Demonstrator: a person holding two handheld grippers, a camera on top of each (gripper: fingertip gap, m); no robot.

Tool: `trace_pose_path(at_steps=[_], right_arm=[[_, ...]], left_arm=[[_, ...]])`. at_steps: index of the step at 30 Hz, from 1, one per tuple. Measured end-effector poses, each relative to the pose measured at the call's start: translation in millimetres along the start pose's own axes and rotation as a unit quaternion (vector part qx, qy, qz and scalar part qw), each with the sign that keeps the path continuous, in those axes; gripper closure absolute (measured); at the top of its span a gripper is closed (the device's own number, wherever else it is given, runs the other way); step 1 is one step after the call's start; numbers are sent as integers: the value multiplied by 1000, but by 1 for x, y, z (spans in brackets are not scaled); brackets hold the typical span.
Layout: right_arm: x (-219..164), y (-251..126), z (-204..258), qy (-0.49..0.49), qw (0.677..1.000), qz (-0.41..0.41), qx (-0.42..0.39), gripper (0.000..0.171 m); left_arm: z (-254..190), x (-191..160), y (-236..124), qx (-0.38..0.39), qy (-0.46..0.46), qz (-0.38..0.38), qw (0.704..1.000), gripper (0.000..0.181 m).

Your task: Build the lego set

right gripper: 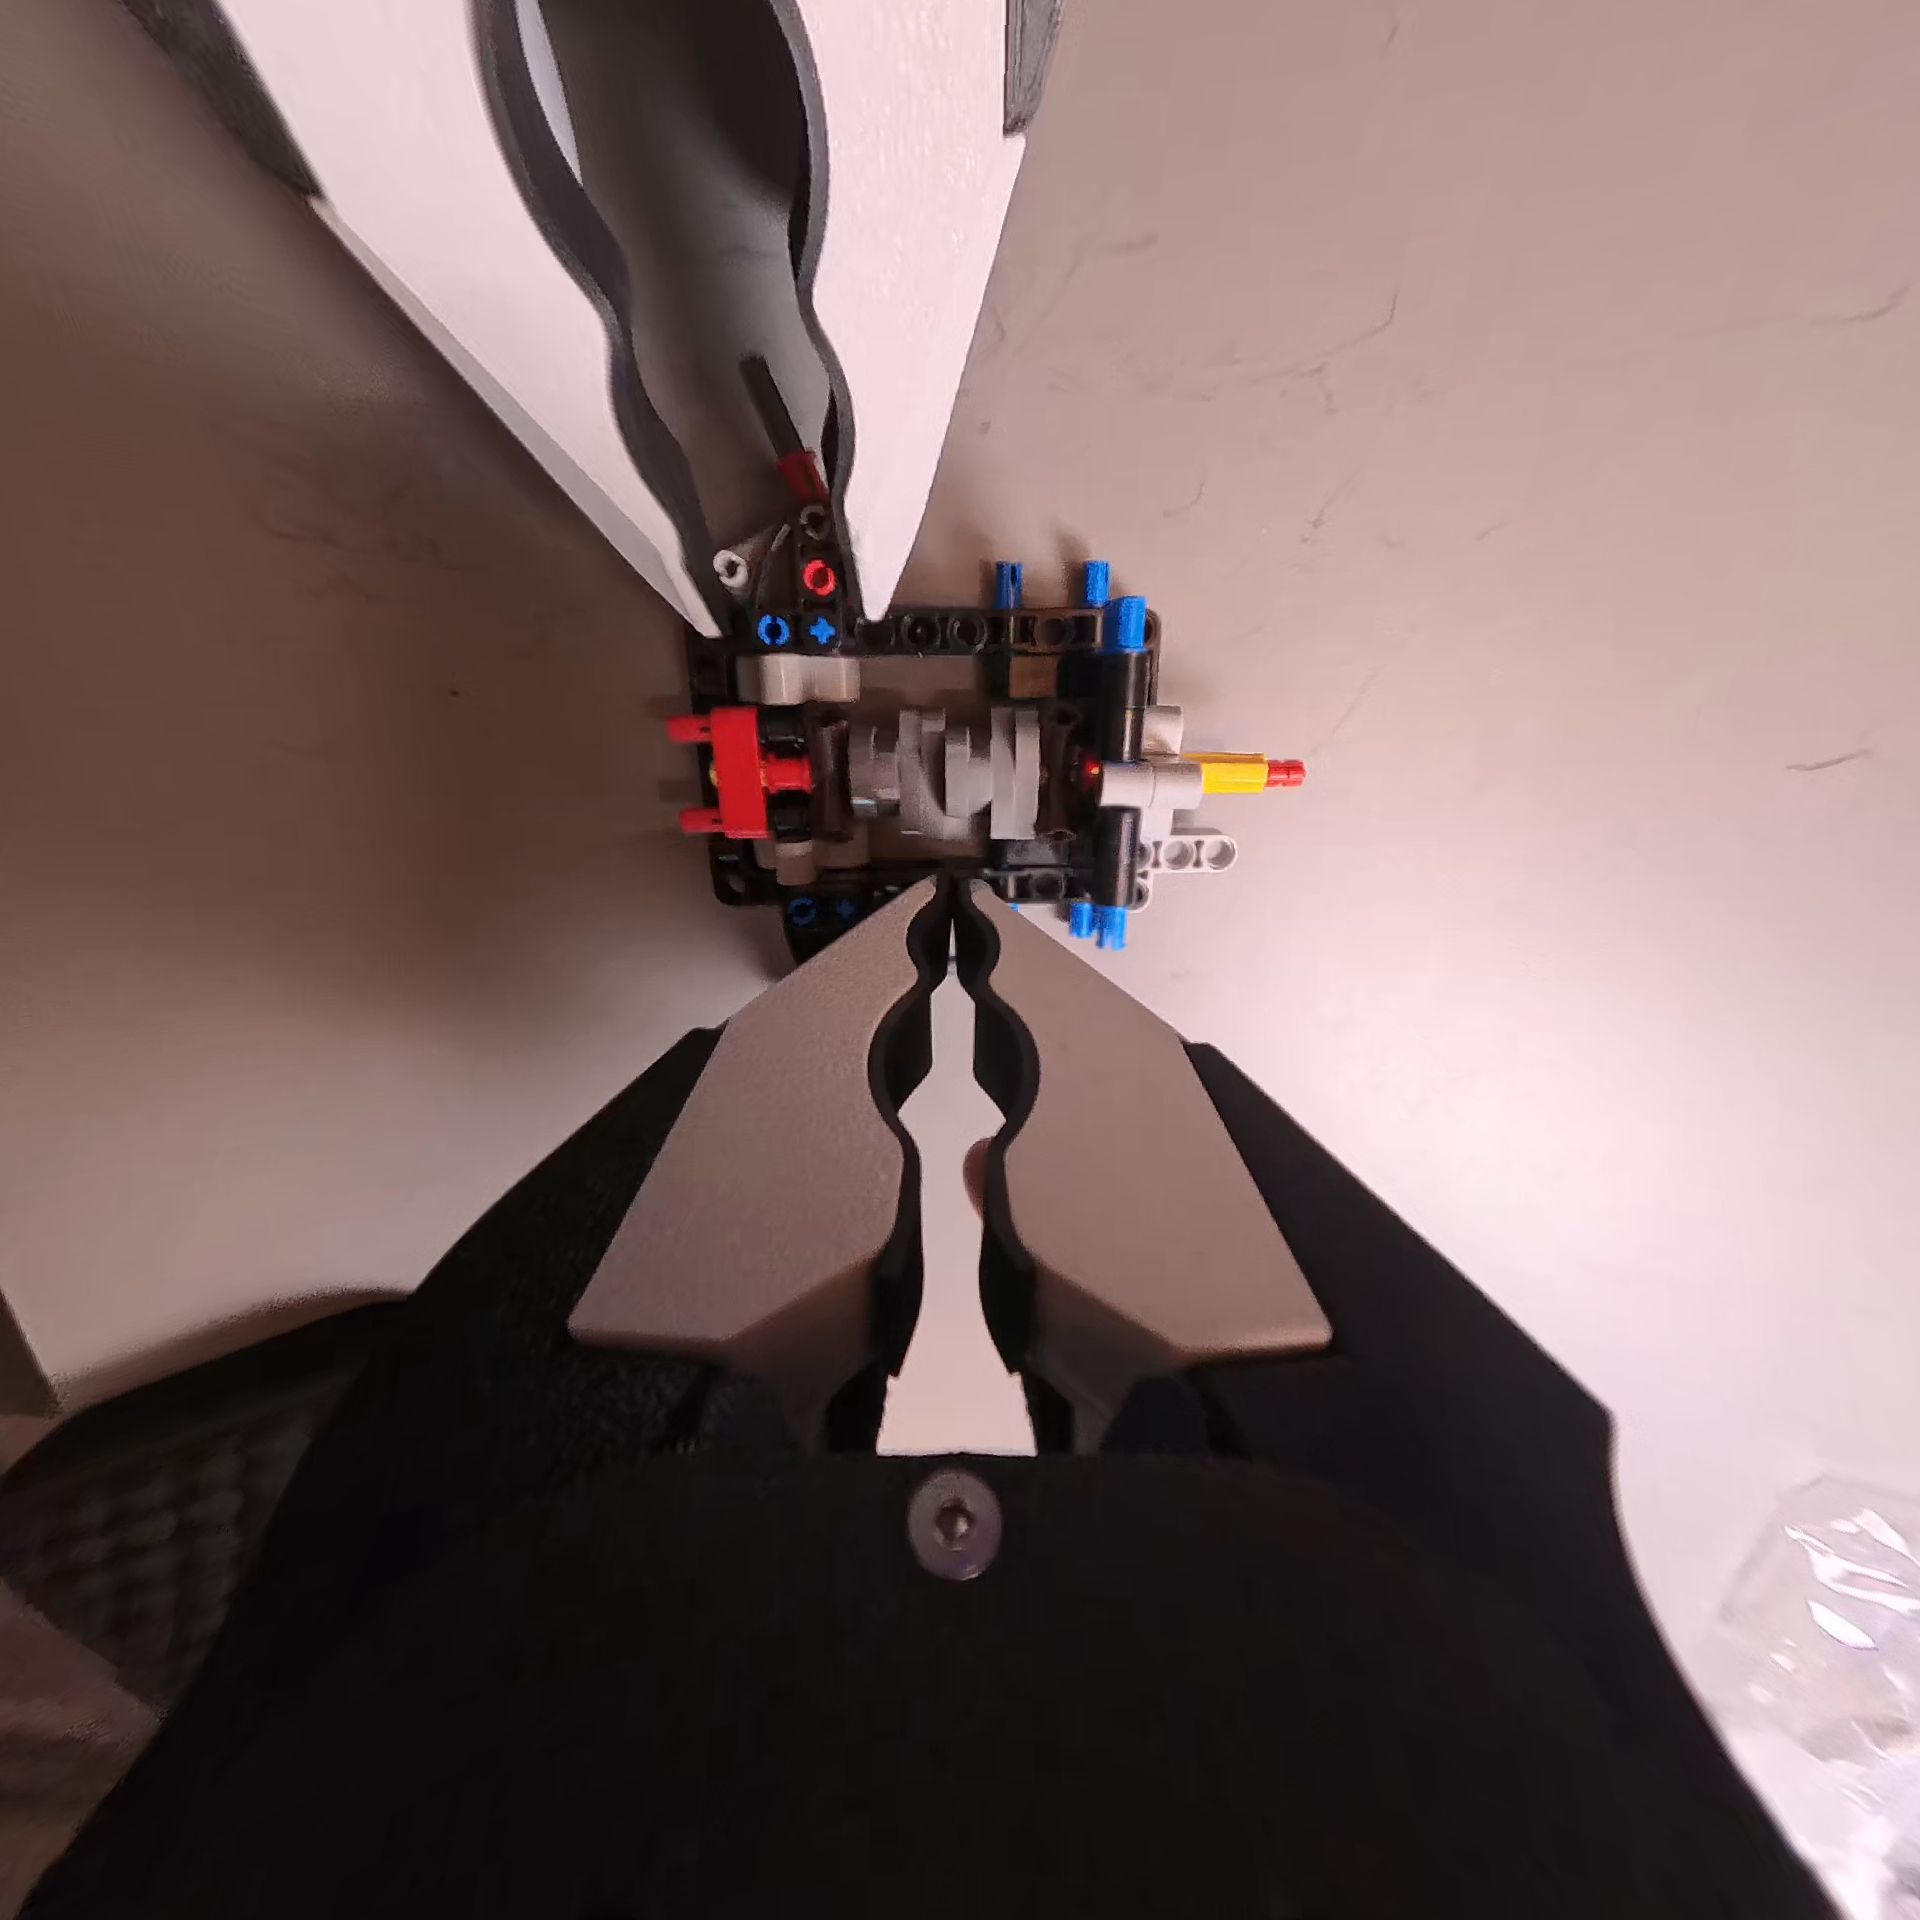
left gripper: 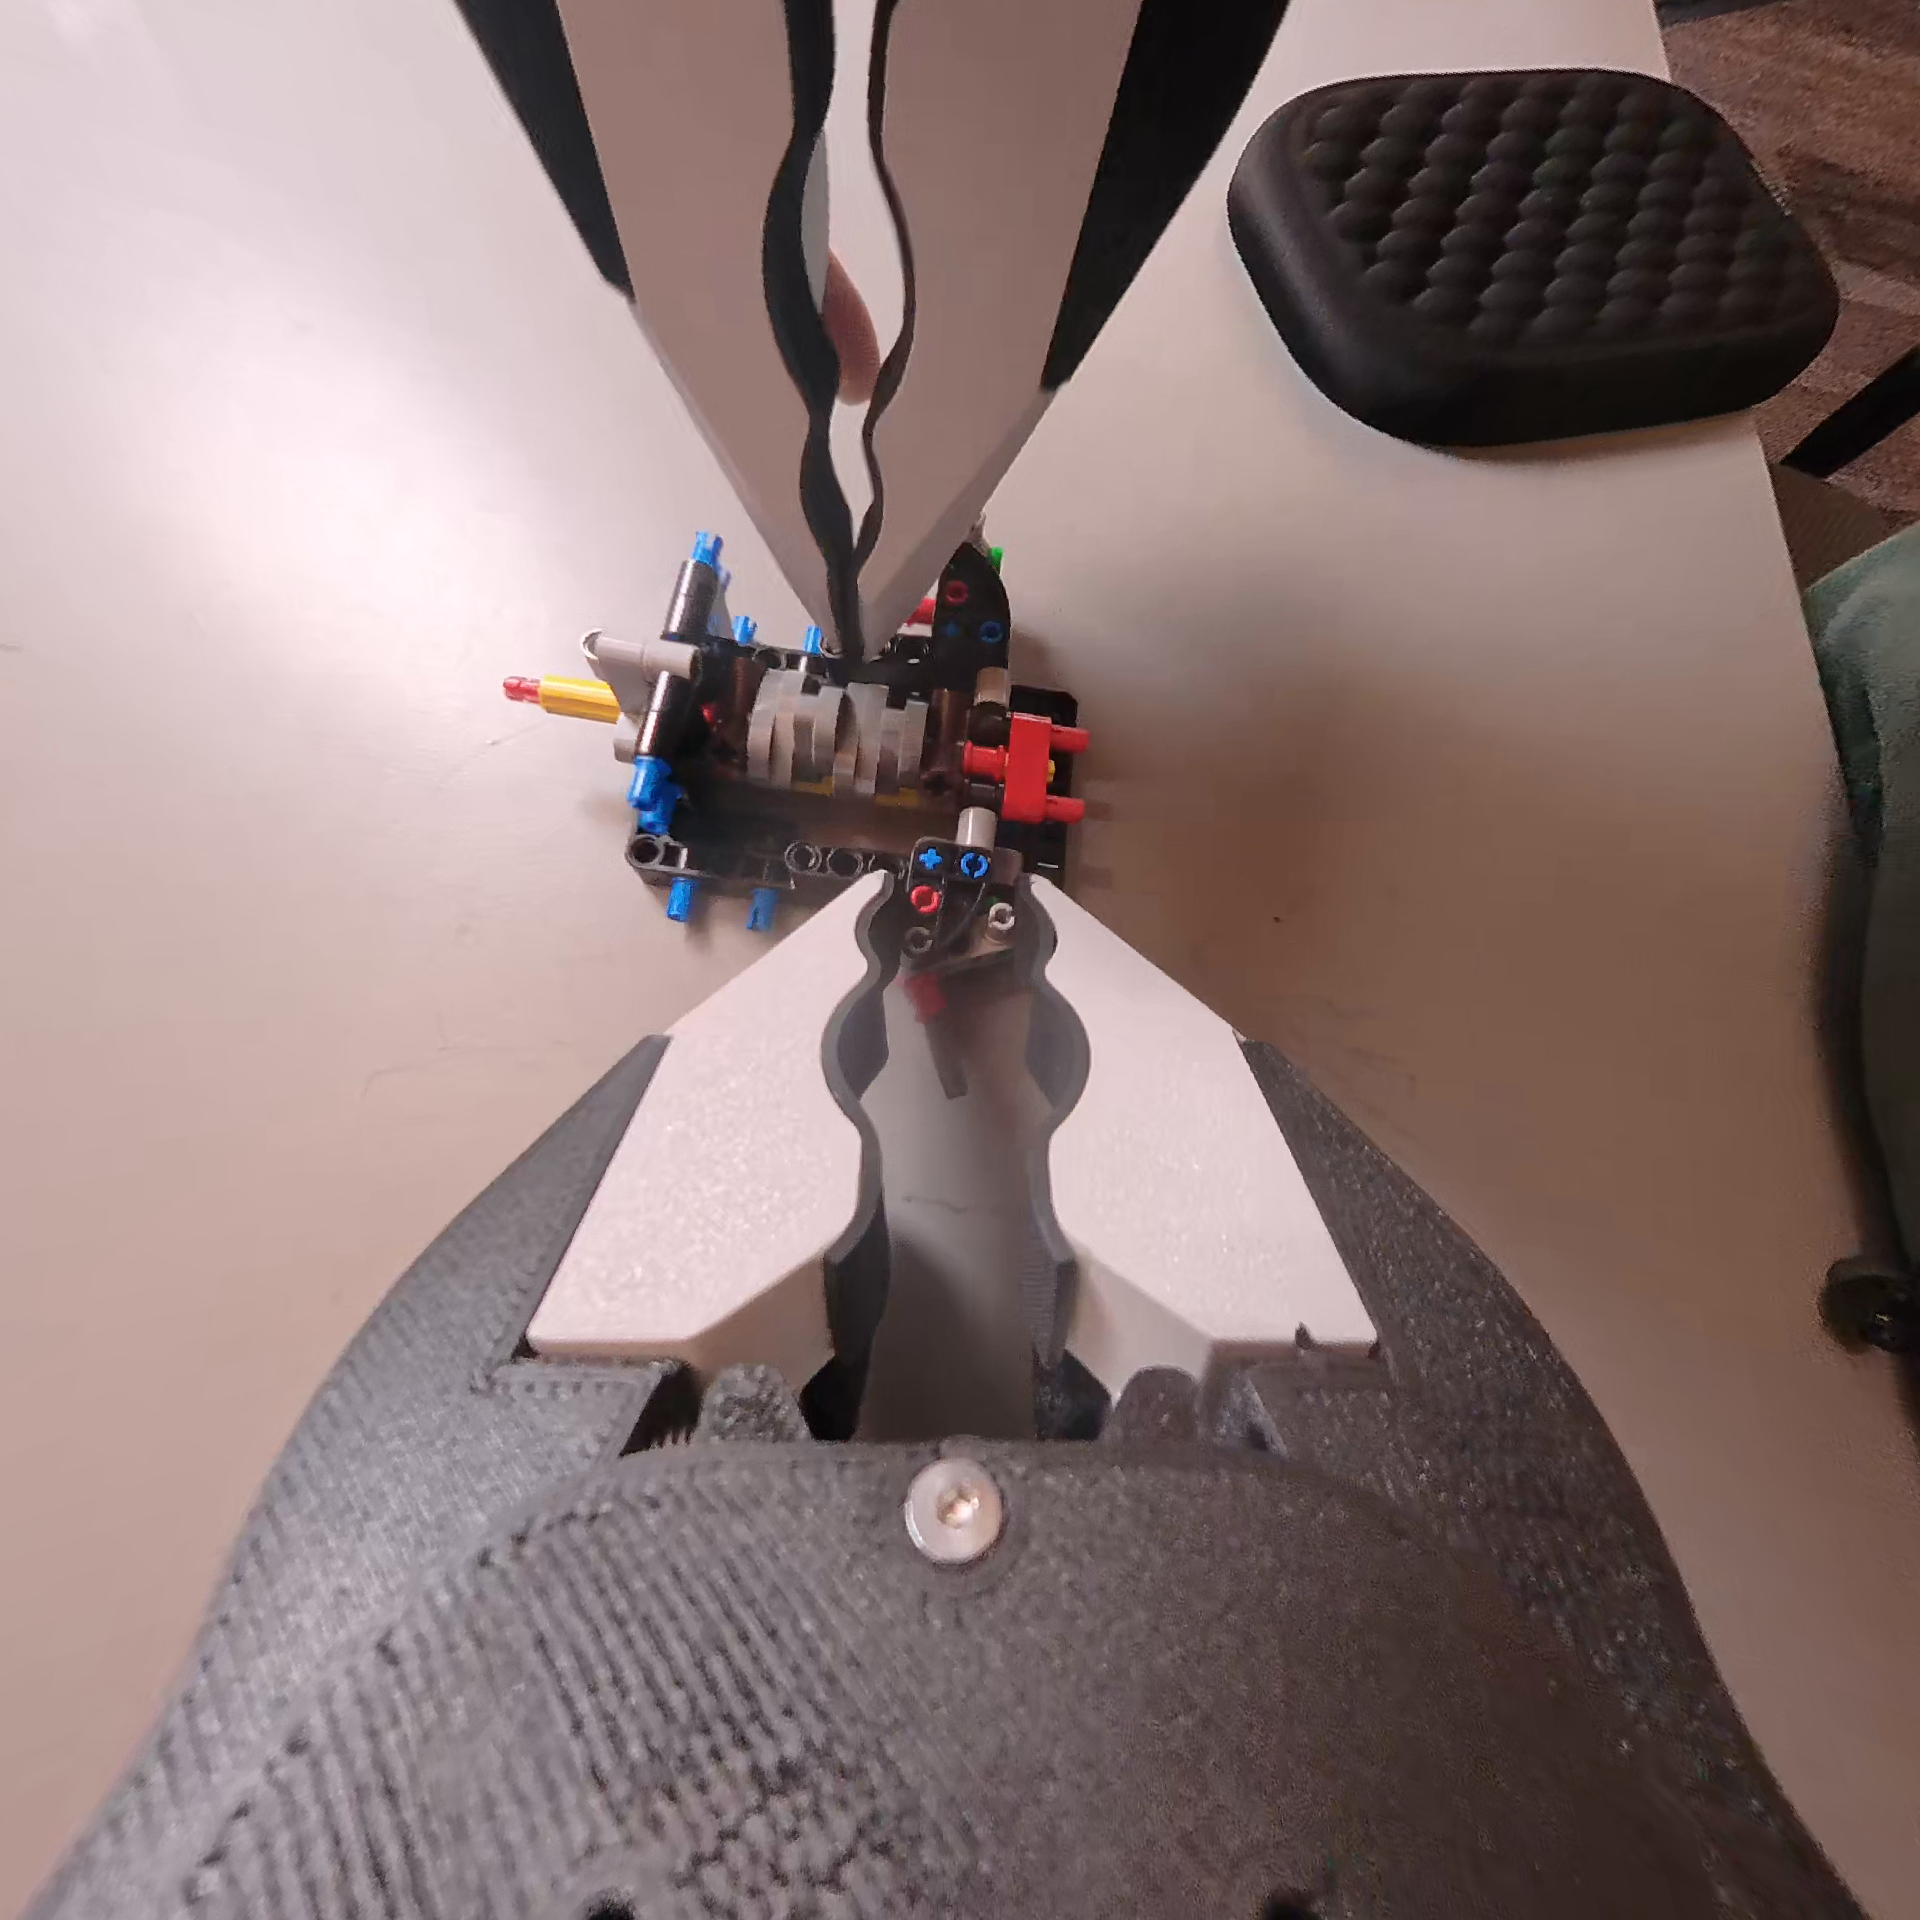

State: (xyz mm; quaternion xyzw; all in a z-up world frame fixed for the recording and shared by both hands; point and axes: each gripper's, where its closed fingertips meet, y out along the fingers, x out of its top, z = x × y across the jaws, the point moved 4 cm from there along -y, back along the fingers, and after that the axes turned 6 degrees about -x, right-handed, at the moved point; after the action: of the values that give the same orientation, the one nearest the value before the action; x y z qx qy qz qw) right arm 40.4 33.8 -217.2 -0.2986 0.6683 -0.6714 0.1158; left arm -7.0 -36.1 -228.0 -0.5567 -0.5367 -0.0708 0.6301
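Note:
A small lego assembly [left gripper: 831,738] lies on the pale table [left gripper: 312,416]: a black frame, grey gear-like parts in the middle, blue pins, a red piece at one end and a yellow axle [left gripper: 577,691] at the other. My left gripper [left gripper: 961,894] is shut on a black triangular panel [left gripper: 951,883] at the assembly's near corner; it also shows in the right wrist view [right gripper: 795,623]. My right gripper [right gripper: 951,899] is shut, its tips pinching the black frame edge [right gripper: 1039,883] on the opposite side. It comes in from the top of the left wrist view [left gripper: 852,639].
A black dimpled pad [left gripper: 1527,249] sits at the table's far right edge. Green cloth [left gripper: 1870,727] lies beyond that edge. A clear plastic bag [right gripper: 1839,1662] lies on the table at the lower right of the right wrist view. Tip to tip, the grippers are about 6 cm apart. Between my right fingertips and the yellow axle [left gripper: 577,691] there is roughly 5 cm.

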Motion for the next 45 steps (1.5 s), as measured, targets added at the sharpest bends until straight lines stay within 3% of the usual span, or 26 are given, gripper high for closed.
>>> trace_pose_path(at_steps=[3, 16, 33, 38, 39, 45], right_arm=[[3, -16, 7, 19, 998, -48, 20, 171], [-5, -13, 30, -71, 997, 8, -17, 171], [-4, -11, 33, -73, 997, 17, -28, 171], [-9, -17, 31, -22, 999, -23, -28, 171], [-11, -22, 31, -6, 999, -36, -21, 165], [-21, -26, 36, -13, 996, -72, -57, 159]], left_arm=[[0, 0, 1, -2, -2, 0, 1000, 162], [-3, 1, 2, -1, -7, 0, 1000, 162], [-3, 0, 2, -5, -10, 0, 1000, 162], [-4, 0, 1, -6, -2, 5, 1000, 162], [-5, 0, 2, -6, -2, 5, 1000, 162], [-6, 0, 3, -7, 1, 4, 1000, 162]])
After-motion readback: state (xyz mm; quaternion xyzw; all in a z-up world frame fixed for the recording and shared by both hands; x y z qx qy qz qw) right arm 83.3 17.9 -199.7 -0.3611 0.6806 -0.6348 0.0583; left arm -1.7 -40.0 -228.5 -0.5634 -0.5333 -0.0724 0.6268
